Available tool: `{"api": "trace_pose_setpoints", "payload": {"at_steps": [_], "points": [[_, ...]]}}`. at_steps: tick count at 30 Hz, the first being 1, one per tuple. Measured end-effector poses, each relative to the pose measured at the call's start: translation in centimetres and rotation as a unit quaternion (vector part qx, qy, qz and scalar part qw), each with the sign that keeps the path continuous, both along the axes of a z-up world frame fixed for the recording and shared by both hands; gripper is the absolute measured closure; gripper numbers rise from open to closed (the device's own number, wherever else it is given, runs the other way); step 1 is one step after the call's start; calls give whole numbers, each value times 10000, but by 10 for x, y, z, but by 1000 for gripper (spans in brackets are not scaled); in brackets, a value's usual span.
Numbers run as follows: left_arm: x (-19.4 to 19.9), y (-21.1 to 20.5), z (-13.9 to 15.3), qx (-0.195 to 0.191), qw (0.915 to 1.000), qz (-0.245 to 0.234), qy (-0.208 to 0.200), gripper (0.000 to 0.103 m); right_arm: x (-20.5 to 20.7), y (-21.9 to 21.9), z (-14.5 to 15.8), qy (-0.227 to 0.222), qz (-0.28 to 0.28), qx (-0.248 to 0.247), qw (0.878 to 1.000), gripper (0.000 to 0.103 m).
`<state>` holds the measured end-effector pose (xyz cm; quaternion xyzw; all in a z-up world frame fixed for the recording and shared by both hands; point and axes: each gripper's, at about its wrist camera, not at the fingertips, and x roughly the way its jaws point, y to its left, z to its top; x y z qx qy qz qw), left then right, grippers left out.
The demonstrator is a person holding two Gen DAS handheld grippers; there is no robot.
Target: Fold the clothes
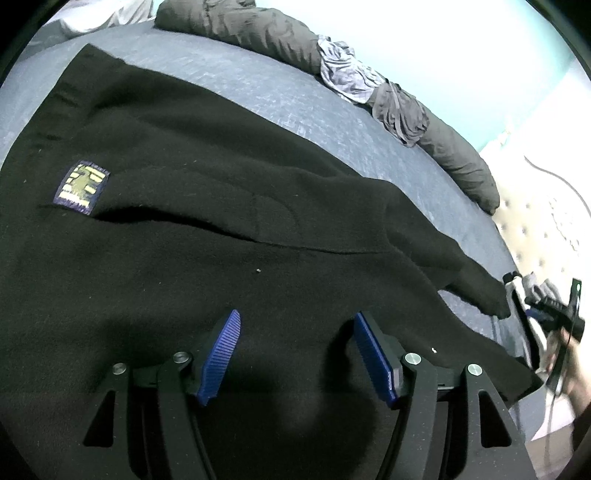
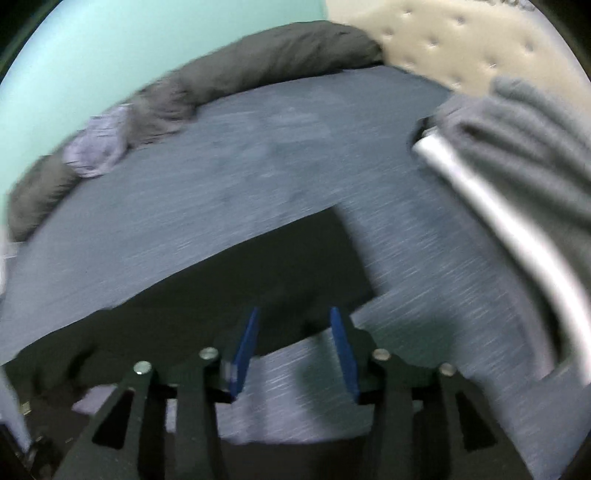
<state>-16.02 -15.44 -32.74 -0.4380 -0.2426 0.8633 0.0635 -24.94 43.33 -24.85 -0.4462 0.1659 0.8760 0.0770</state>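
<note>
A black fleece garment (image 1: pixel 221 229) lies spread on the bed, with a blue and yellow patch (image 1: pixel 81 186) at the left. Its sleeve (image 1: pixel 461 266) runs out to the right. My left gripper (image 1: pixel 297 315) hovers open just above the garment's body, and nothing sits between its blue pads. In the blurred right wrist view the sleeve (image 2: pixel 258 258) shows as a dark band. My right gripper (image 2: pixel 294 310) is open over the sleeve's near edge, its pads apart and pressing on nothing. That gripper (image 1: pixel 554 317) also shows at the far right of the left wrist view, held by a hand.
The bed has a blue-grey sheet (image 1: pixel 280 99). A rolled dark grey blanket (image 1: pixel 258 29) and a crumpled lilac cloth (image 1: pixel 347 74) line its far edge. A cream tufted headboard (image 2: pixel 443 40) stands at the head end. A grey and white garment (image 2: pixel 517 166) lies at the right.
</note>
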Motion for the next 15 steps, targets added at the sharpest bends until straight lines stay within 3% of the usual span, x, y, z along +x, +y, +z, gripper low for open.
{"api": "trace_pose_setpoints", "payload": {"at_steps": [4,10,15], "points": [[11,-10,13,-116,9998,75,112,35,23,-60,-11,308,408,-851,9951,57],[43,-56,35,-222,9979,558,254,33,65,-126,-35,573,633,-2038,9753,53],[48,-93,58,-563,9953,782,-37,31,91,-166,-47,508,1009,-2131,9705,51]]}}
